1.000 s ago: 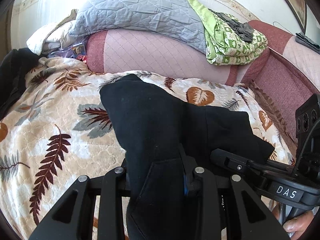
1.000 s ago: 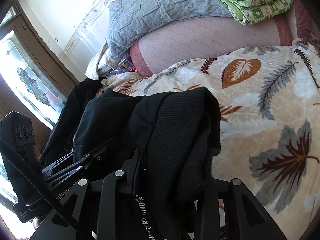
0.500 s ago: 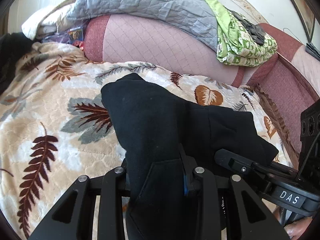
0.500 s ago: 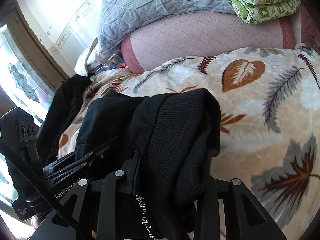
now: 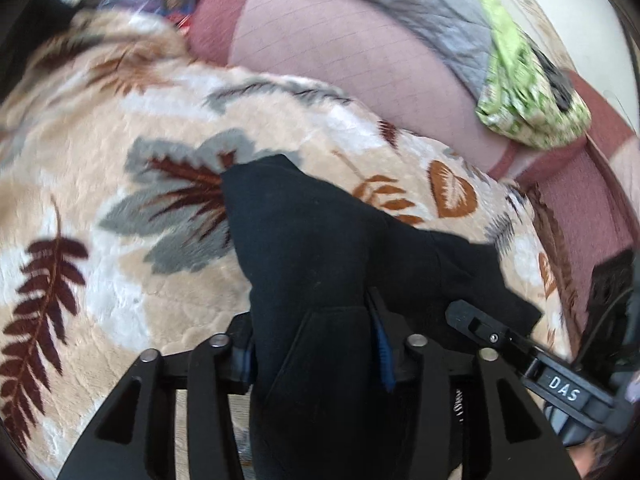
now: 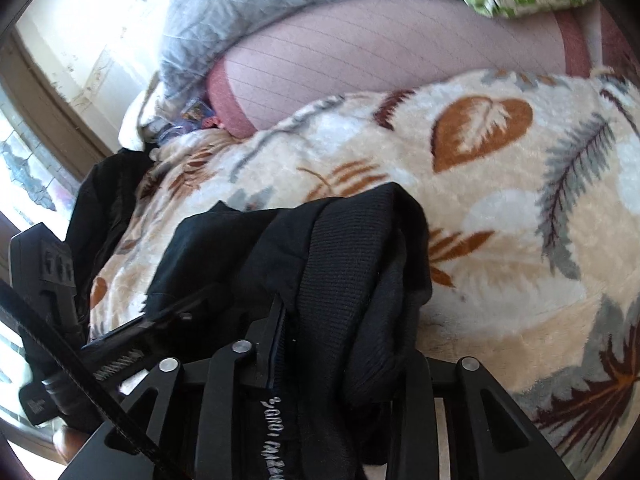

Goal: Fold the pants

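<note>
My left tongs (image 5: 316, 344) have just been spreading, the black pants (image 5: 320, 248) loose between them, while my right tongs (image 6: 340, 344) clamp the ribbed waistband; the cloth drapes toward twelve o'clock over the leaf-print blanket (image 5: 120, 280) on the bed. The fabric looks soft, limp and light, so I judge edges and waistband the best holds

A bed (image 5: 592, 216) carries a cream blanket with leaf print (image 5: 120, 300). On the blanket lie the black pants (image 5: 312, 240), and another dark garment (image 6: 104, 200) at its edge.
</note>
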